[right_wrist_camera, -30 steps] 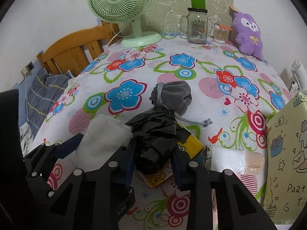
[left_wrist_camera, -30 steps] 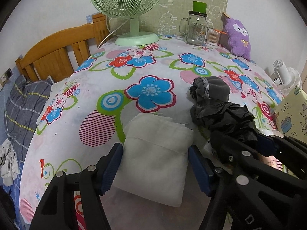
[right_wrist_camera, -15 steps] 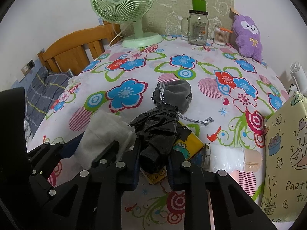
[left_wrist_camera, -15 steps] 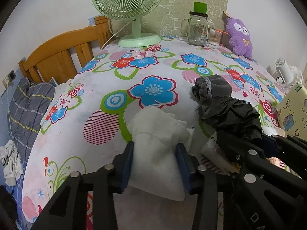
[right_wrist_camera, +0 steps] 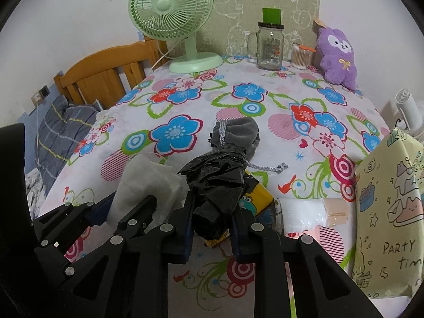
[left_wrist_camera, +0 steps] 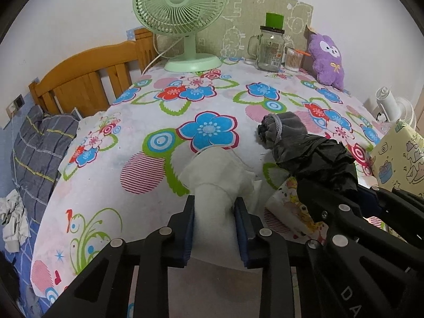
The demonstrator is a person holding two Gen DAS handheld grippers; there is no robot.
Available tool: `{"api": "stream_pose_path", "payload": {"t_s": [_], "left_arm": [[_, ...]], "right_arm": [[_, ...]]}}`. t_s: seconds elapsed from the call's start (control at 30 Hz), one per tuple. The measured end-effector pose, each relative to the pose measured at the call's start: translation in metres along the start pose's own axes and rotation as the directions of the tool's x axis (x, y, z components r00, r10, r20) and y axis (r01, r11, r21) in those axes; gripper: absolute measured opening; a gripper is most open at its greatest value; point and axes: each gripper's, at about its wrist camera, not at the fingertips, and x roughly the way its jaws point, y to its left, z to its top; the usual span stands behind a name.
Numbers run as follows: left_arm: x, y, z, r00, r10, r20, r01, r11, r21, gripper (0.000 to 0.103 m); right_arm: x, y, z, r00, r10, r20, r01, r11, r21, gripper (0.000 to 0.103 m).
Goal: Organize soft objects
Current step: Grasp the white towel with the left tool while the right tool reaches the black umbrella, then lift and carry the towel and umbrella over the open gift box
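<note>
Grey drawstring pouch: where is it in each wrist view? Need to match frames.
Left wrist view: the grey fabric drawstring pouch lies right of centre, just beyond the crumpled black plastic bag.
Right wrist view: the pouch sits at centre, right behind that black bag, its cord trailing right.
Shared landmark: the pale green desk fan at the table's far edge, upper left of the pouch.

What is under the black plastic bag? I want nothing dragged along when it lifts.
Under the black plastic bag lies a yellow cartoon-print packet, only its right part showing. The right gripper is shut on the bag. The rest beneath is covered.
</note>
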Motion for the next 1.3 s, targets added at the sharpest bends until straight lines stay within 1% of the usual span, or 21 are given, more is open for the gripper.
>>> {"api": "stream_pose_path", "payload": {"t_s": [0.33, 0.67, 0.97, 1.3], "left_arm": [[-0.026, -0.006, 0.004, 0.999, -0.001, 0.053, 0.001, 1.0, 0.001, 0.027], [-0.055, -0.015, 0.011, 0.994, -0.001, 0.112, 0.001, 1.0, -0.002, 0.027], [-0.083, -0.025, 0.017, 0.986, -0.005, 0.165, 0.004, 1.0, 0.008, 0.027], [-0.118, -0.037, 0.02, 0.972, -0.001, 0.233, -0.003, 1.0, 0.014, 0.027]], "right_arm": [[-0.027, -0.002, 0.002, 0.998, 0.006, 0.058, -0.006, 1.0, 0.005, 0.025], [-0.057, -0.006, 0.007, 0.993, 0.011, 0.117, -0.012, 1.0, 0.004, 0.025], [-0.088, -0.012, 0.011, 0.985, 0.005, 0.175, -0.007, 1.0, 0.009, 0.025], [-0.13, -0.018, 0.011, 0.969, 0.008, 0.248, -0.008, 1.0, -0.001, 0.025]]}}
